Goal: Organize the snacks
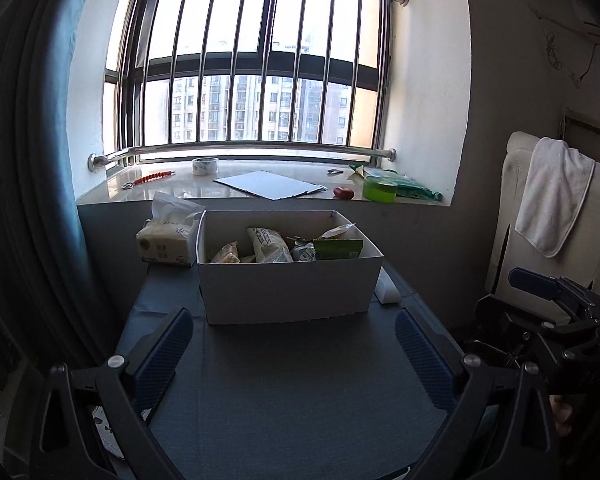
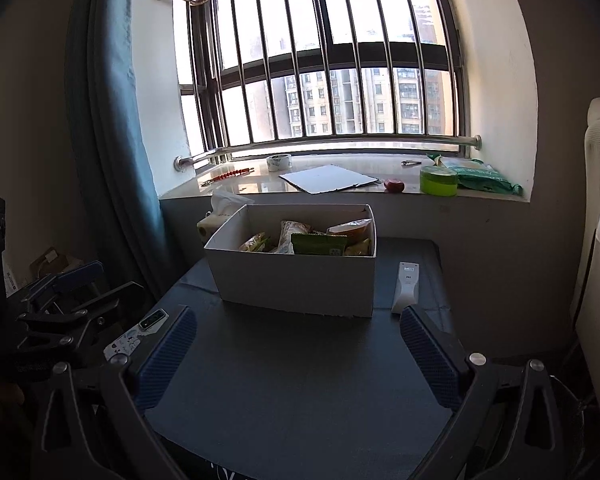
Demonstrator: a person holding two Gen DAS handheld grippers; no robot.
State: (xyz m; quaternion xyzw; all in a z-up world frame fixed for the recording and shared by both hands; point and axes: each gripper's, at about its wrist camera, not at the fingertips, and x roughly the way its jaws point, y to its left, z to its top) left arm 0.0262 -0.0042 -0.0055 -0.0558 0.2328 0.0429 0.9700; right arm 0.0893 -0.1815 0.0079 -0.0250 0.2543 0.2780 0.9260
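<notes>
A white cardboard box [image 1: 288,288] stands on the blue-grey table, holding several snack packets [image 1: 268,245], one of them green [image 1: 338,249]. The box also shows in the right wrist view [image 2: 296,280] with the snack packets [image 2: 318,243] inside. My left gripper [image 1: 294,322] is open and empty, held over the table a little in front of the box. My right gripper [image 2: 298,320] is open and empty, also in front of the box. The right gripper appears at the right edge of the left wrist view [image 1: 540,300].
A tissue pack [image 1: 166,240] sits left of the box. A white remote [image 2: 406,286] lies right of it. The windowsill [image 1: 188,190] holds a tape roll [image 1: 205,165], white board [image 1: 268,185], green tub [image 1: 379,189] and green bag [image 1: 414,190]. A towel [image 1: 554,196] hangs on a chair.
</notes>
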